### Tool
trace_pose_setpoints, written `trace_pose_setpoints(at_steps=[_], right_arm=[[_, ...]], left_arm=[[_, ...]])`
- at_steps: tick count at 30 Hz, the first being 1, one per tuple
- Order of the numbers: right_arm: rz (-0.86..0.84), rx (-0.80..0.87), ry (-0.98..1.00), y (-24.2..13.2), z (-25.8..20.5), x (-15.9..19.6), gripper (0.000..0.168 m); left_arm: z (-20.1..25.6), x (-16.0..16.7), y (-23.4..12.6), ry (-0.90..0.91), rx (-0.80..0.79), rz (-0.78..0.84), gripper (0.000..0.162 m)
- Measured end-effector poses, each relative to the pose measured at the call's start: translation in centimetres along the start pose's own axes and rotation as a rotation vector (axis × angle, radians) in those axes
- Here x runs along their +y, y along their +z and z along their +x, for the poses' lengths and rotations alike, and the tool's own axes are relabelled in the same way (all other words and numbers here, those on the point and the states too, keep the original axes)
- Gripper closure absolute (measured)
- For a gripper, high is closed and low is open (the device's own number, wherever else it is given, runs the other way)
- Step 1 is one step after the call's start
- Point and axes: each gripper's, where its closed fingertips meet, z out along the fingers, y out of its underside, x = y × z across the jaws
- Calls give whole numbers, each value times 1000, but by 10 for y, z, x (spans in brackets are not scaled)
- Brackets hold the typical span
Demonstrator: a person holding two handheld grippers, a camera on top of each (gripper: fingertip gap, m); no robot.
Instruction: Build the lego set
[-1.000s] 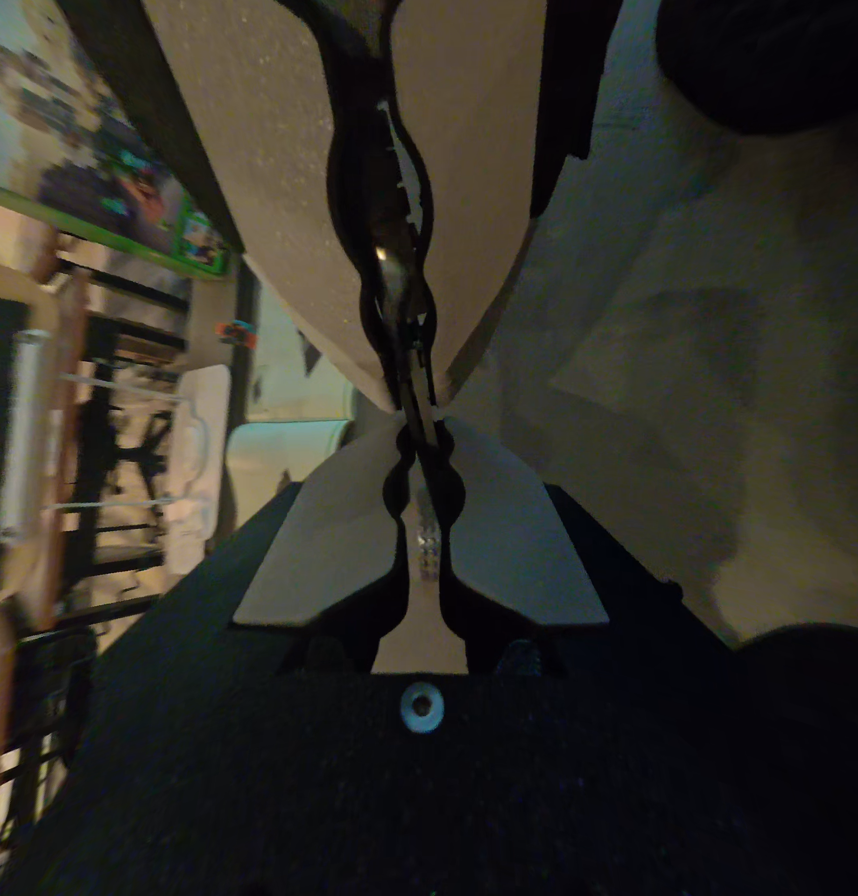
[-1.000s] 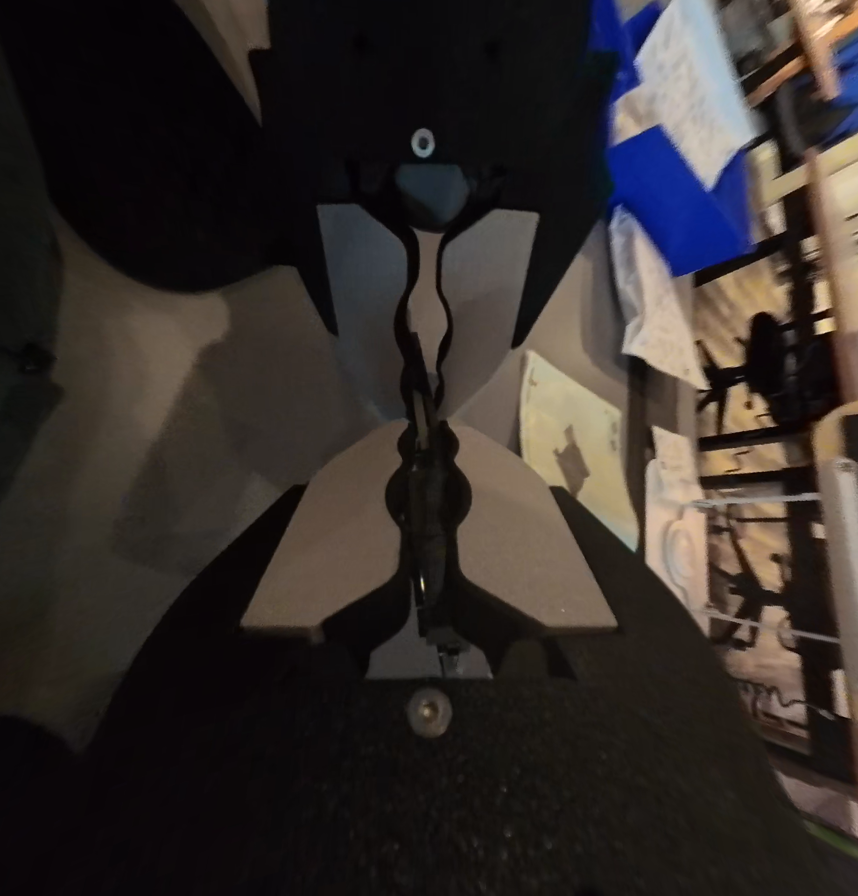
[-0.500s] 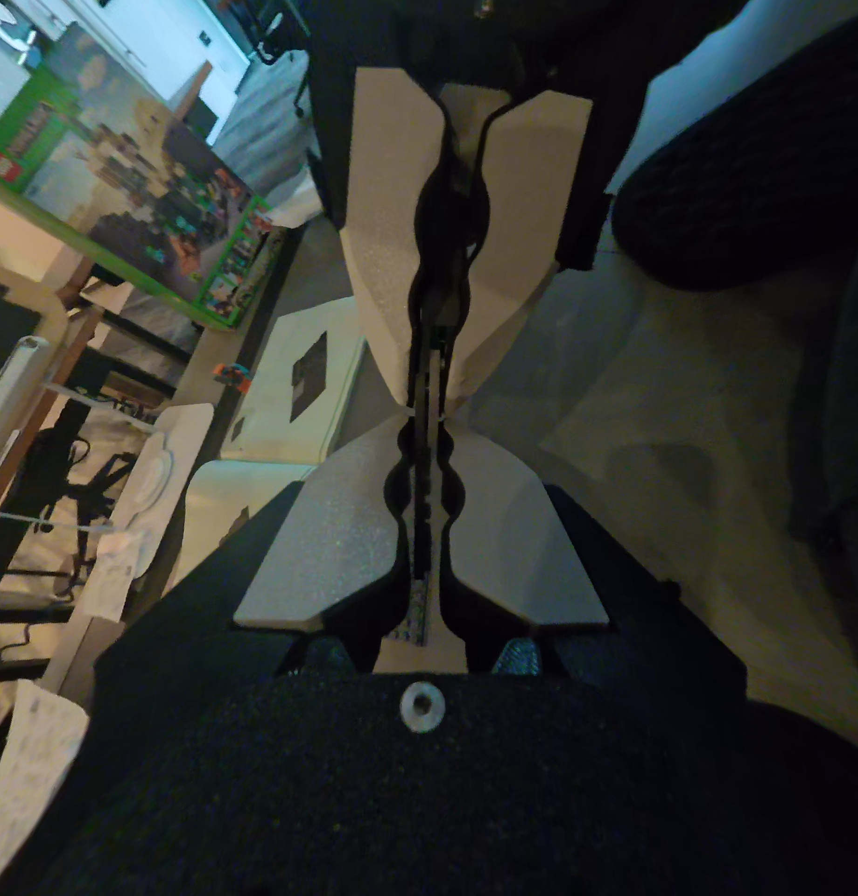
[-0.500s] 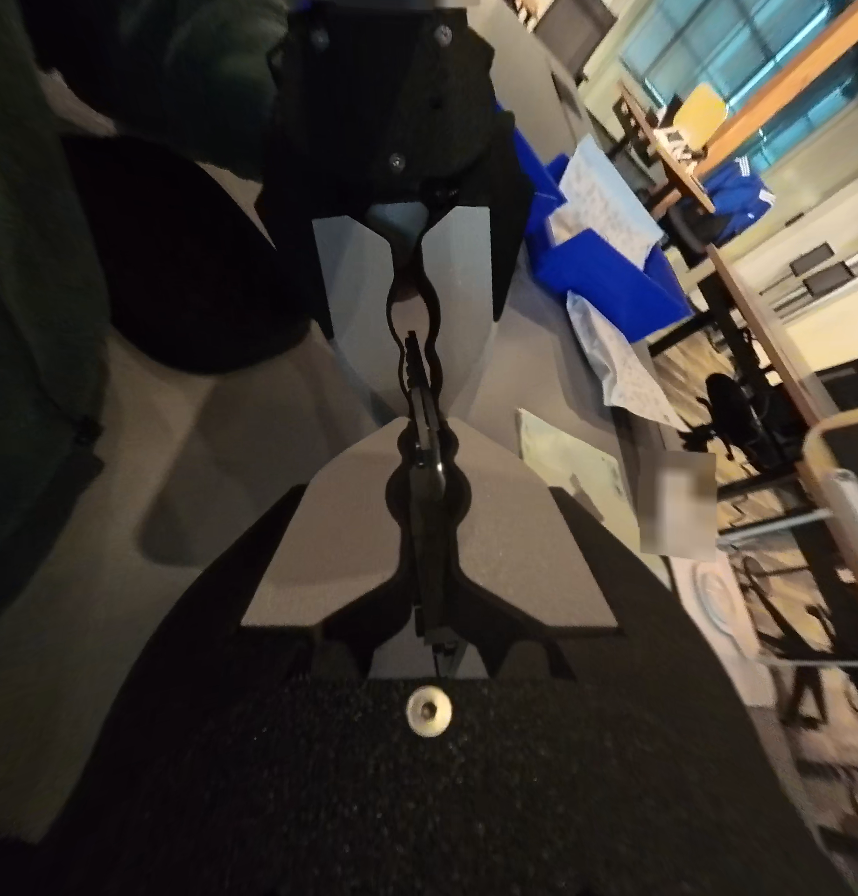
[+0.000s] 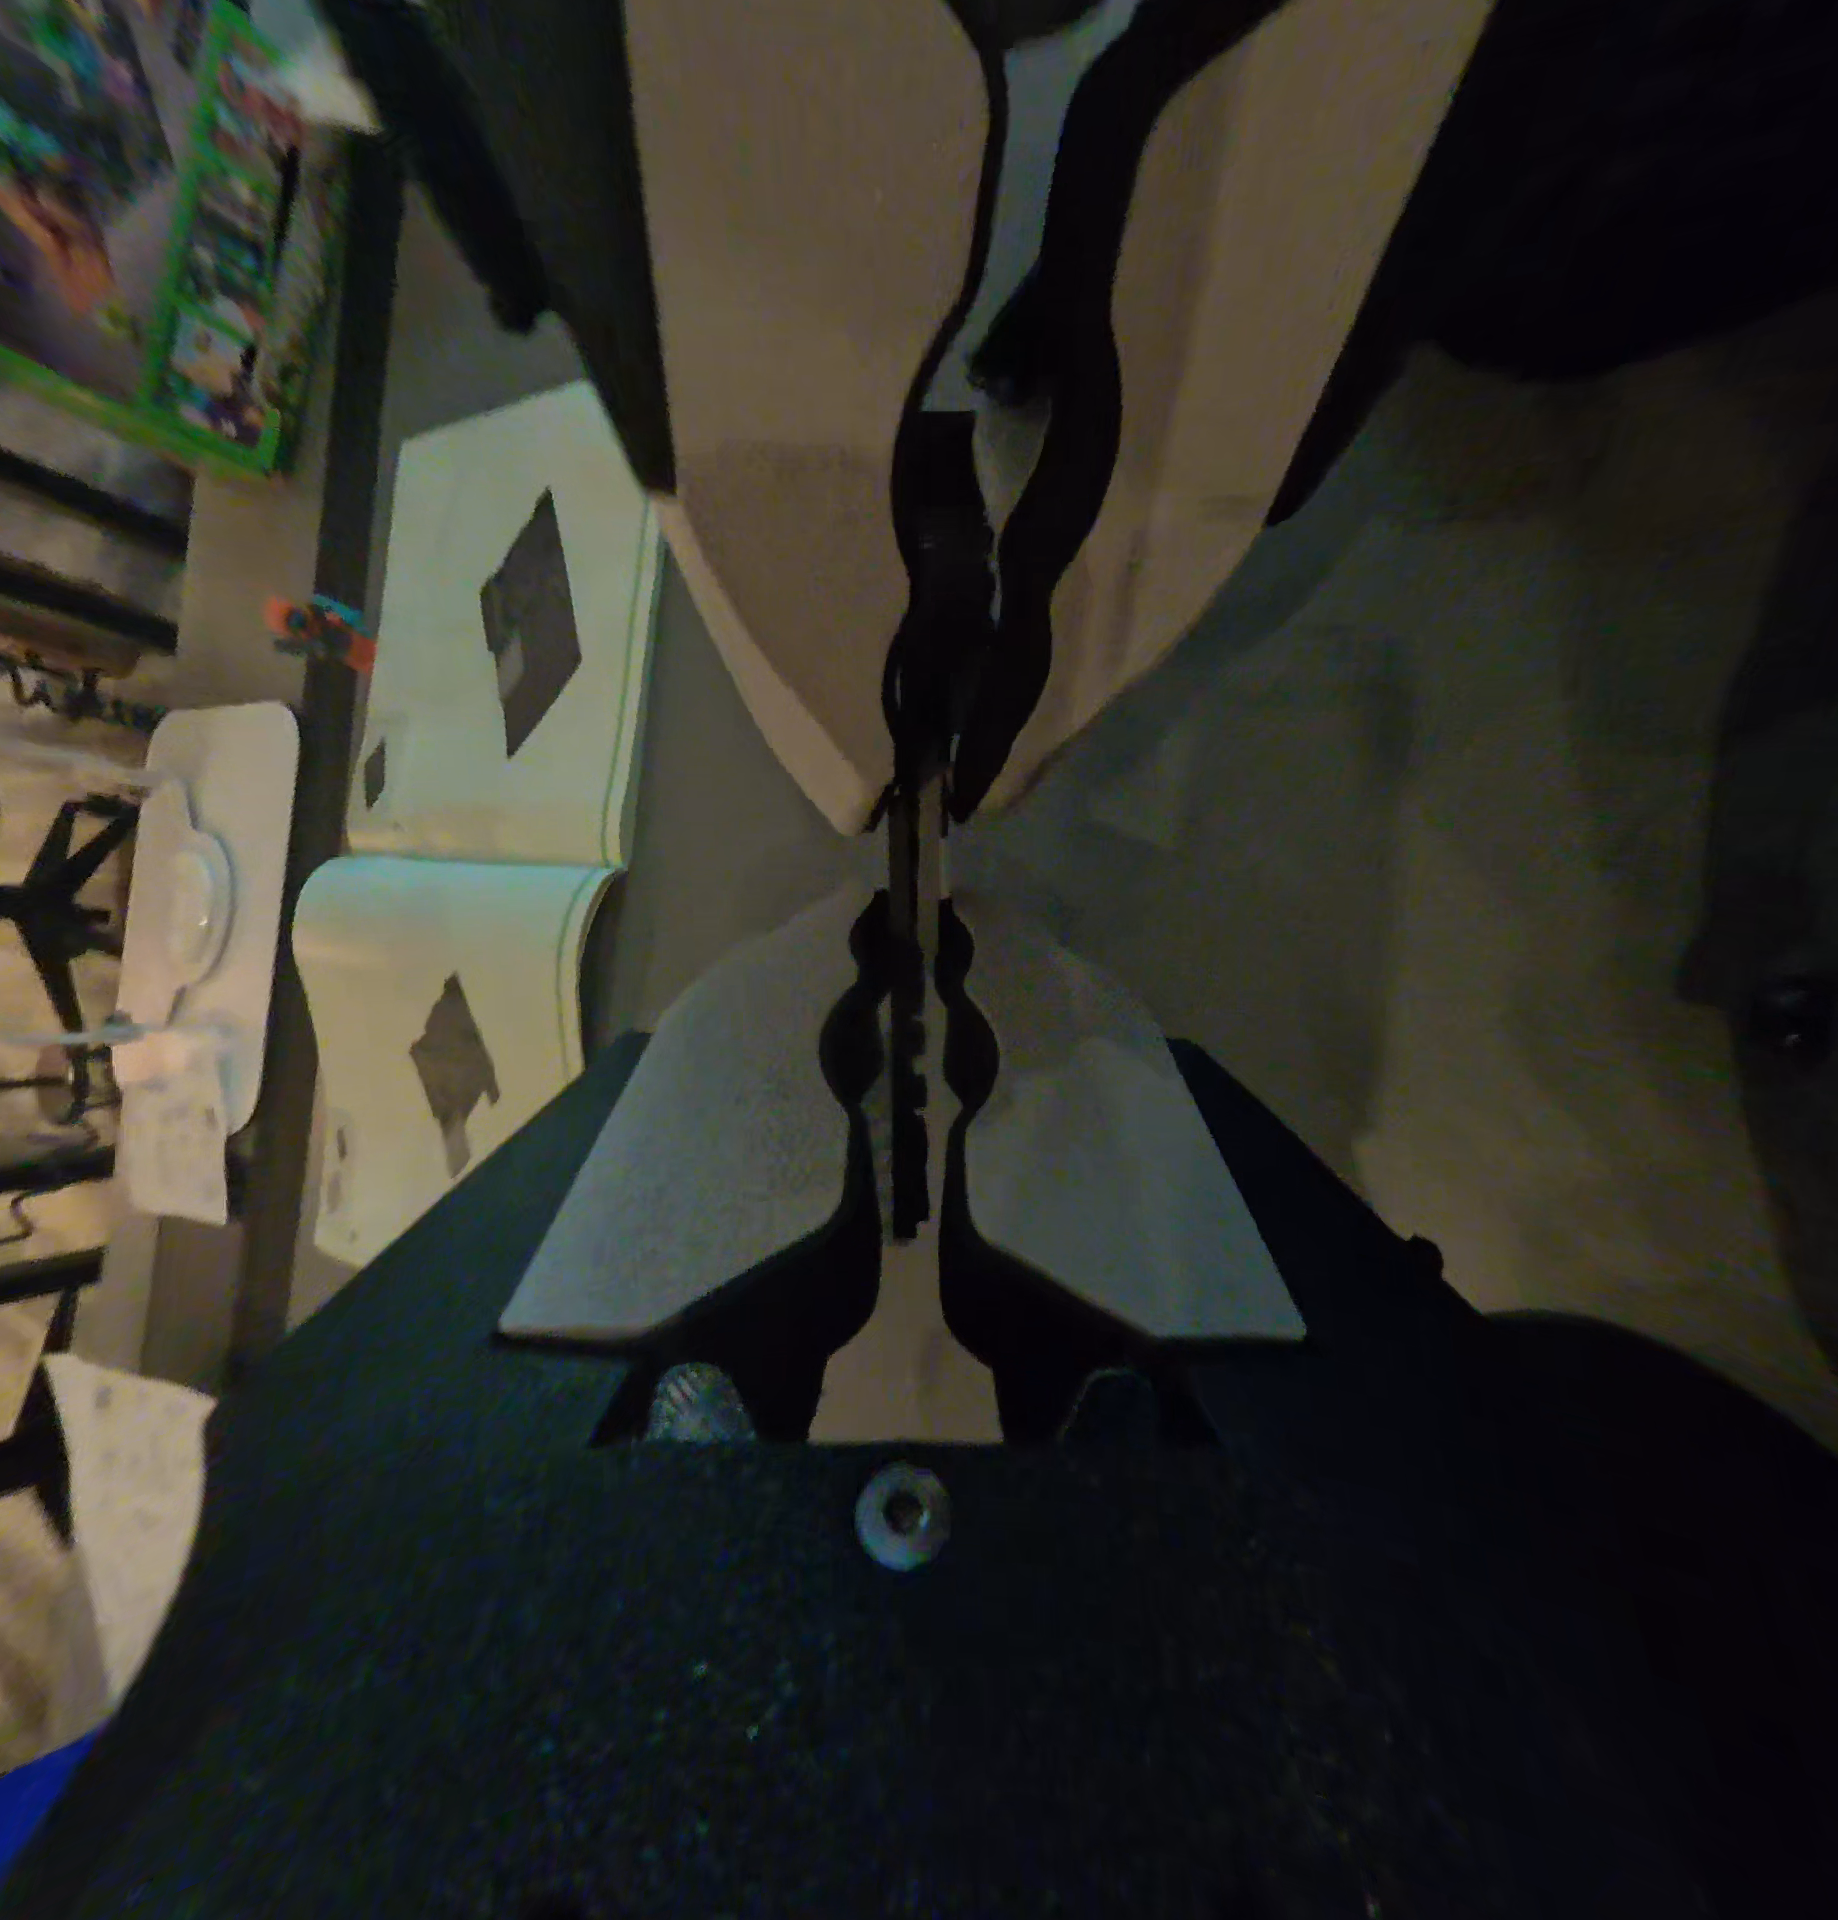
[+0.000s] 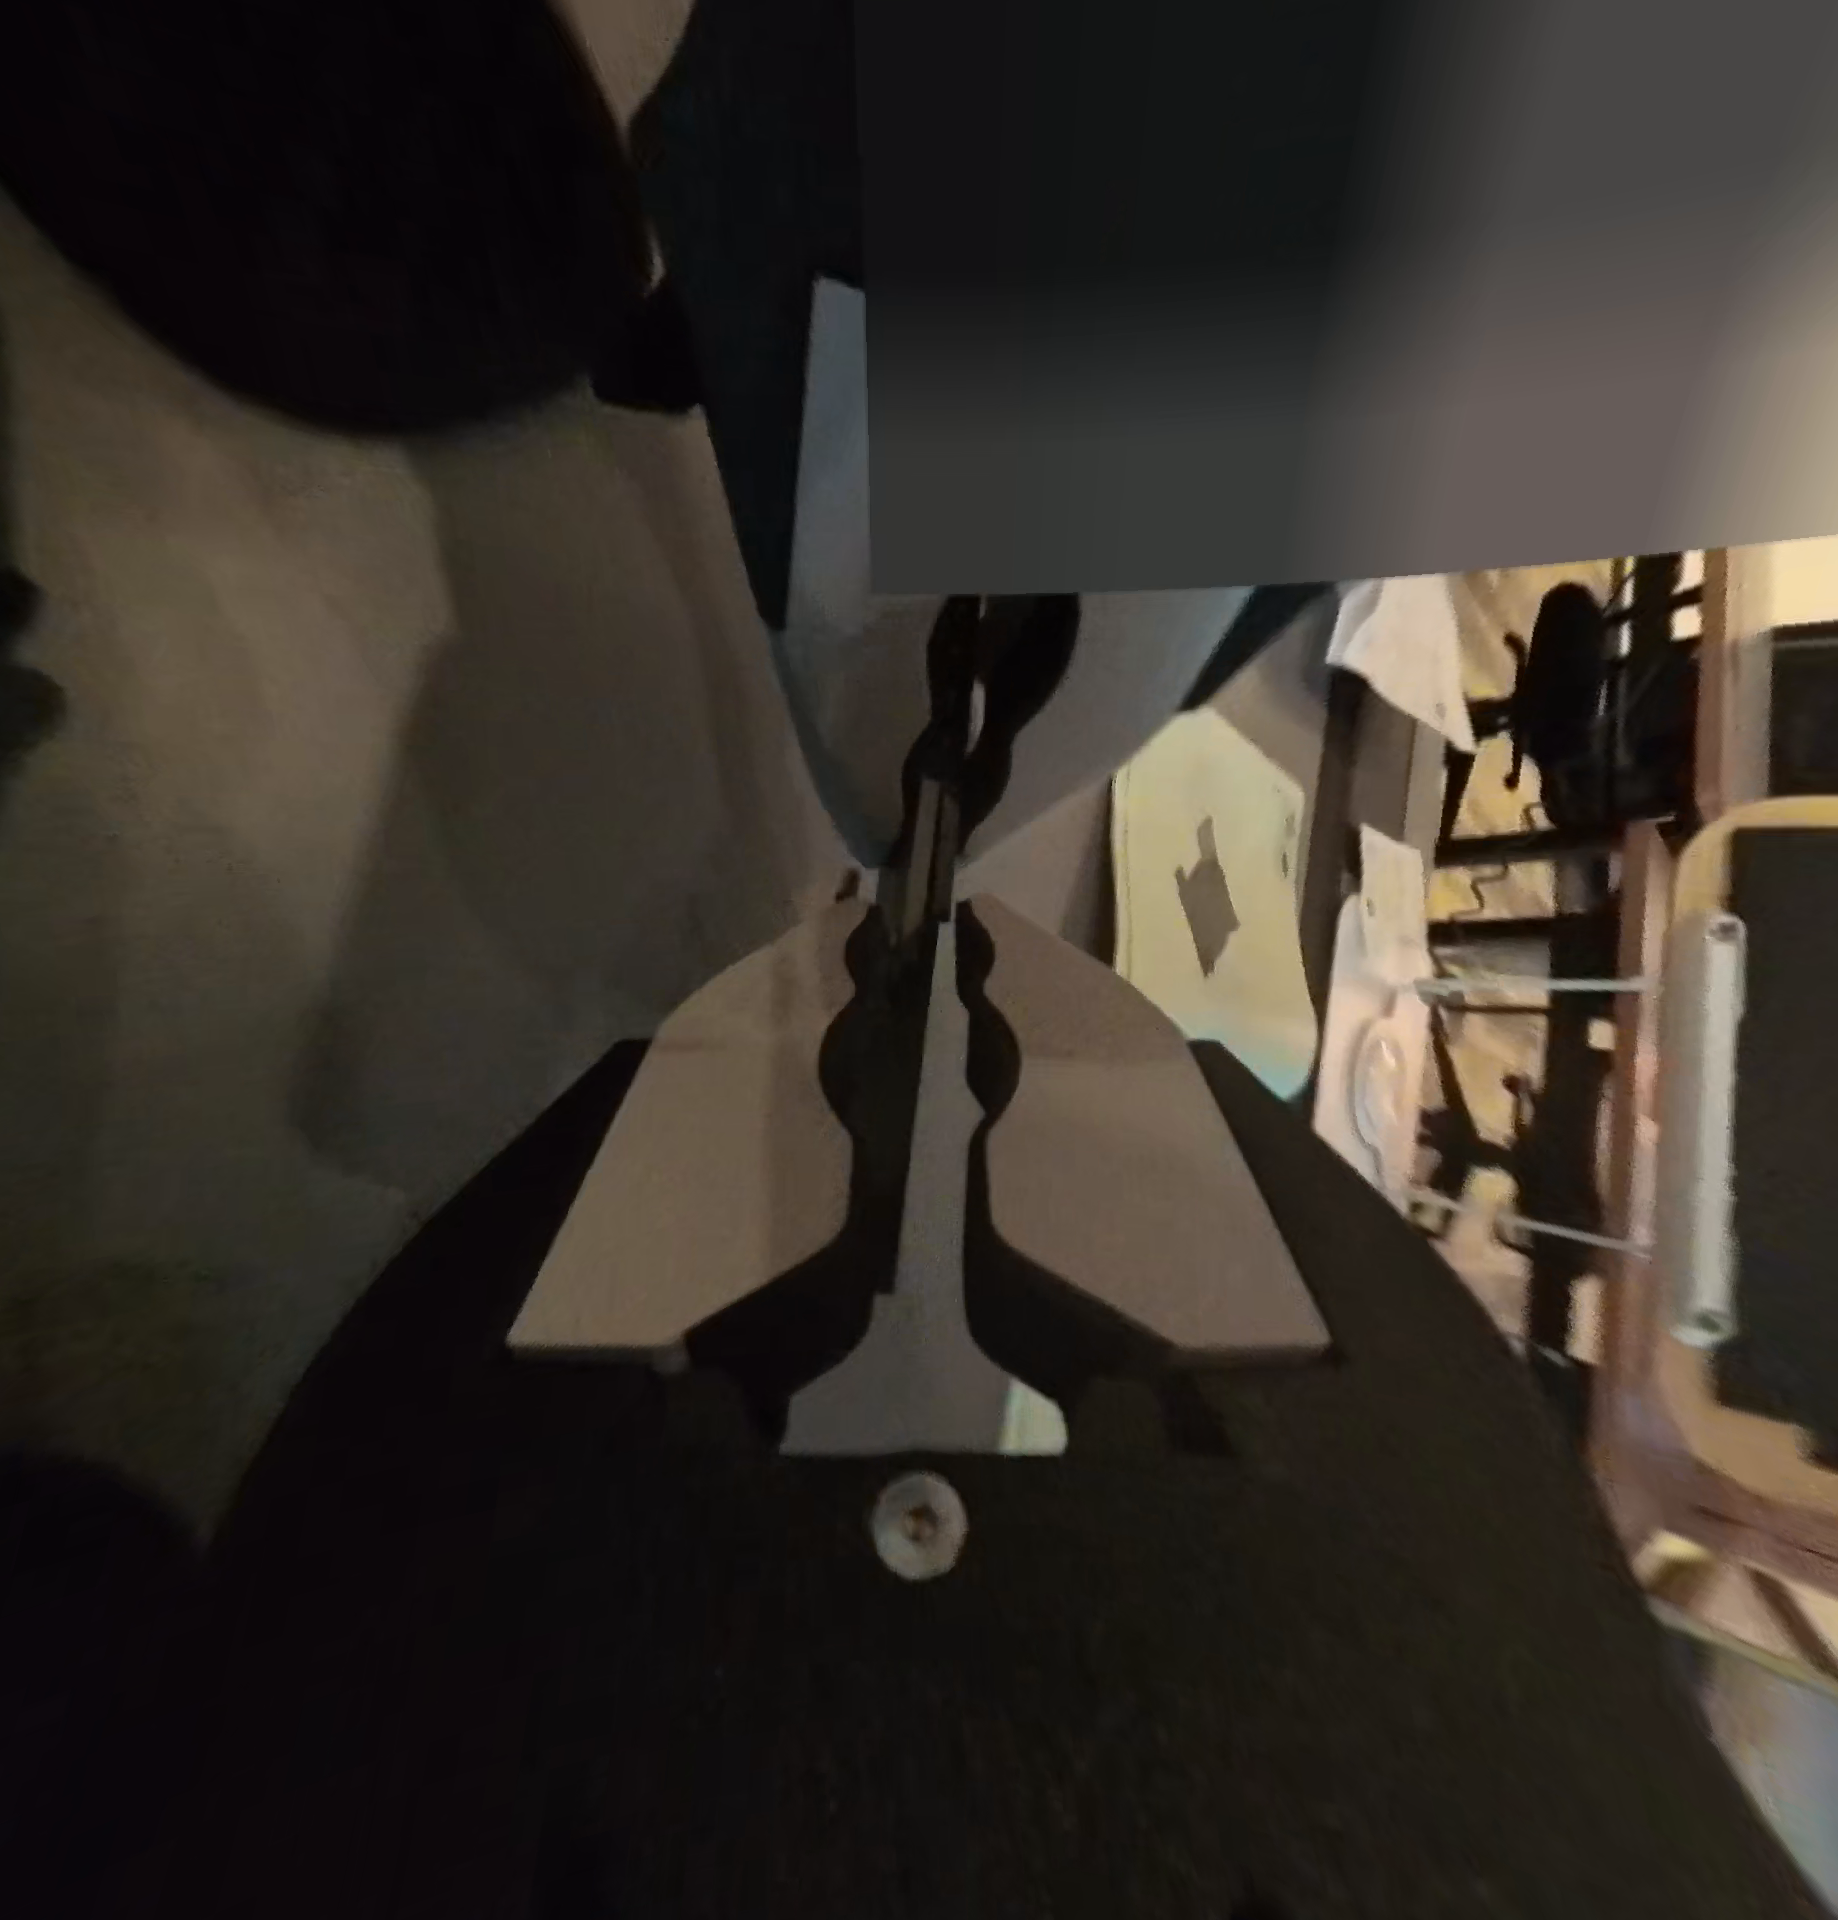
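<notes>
In the left wrist view my left gripper is shut on a thin dark lego plate held edge-on between its pads. My right gripper faces it tip to tip from above and grips the same dark assembly. In the right wrist view my right gripper holds the dark plate against its left finger. A thin strip of light shows beside the right finger. The left gripper meets it from above, partly behind a blur patch. Both hover over the grey table.
An open instruction booklet lies on the table to the left, and also shows in the right wrist view. A green-edged lego box, a small red and blue lego piece and white plastic packaging lie beyond. Dark sleeves border the scene.
The two grippers have drawn closer and now stand tip to tip on the dark plate. Both views have swung. The gap in the right gripper looks slightly wider.
</notes>
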Motion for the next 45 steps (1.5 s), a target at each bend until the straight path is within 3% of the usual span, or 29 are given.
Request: trace_pose_setpoints(at_steps=[10, 17, 20, 24, 28, 38, 40, 45], right_arm=[[60, 34, -20, 8, 4, -8, 160], [249, 36, 127, -2, 4, -17, 163], [331, -2, 210, -6, 3, -18, 163], [468, -68, 298, -14, -1, -23, 163], [543, -118, 344, -18, -4, -25, 162], [314, -104, 177, -3, -11, -20, 154], [269, -84, 143, 0, -10, -18, 159], [289, -66, 184, -5, -7, -20, 162]], left_arm=[[-3, 8, -5, 68, -47, -87, 155], [-4, -1, -16, 22, -78, 138, 152], [-6, -4, -19, 15, -115, 237, 144], [2, -10, -24, -75, -59, 373, 149], [10, -14, -26, -95, 0, 399, 154], [13, -8, -16, -91, 94, 249, 154], [13, -8, -14, -67, 88, 216, 155], [10, -11, -18, -19, 54, 197, 155]])
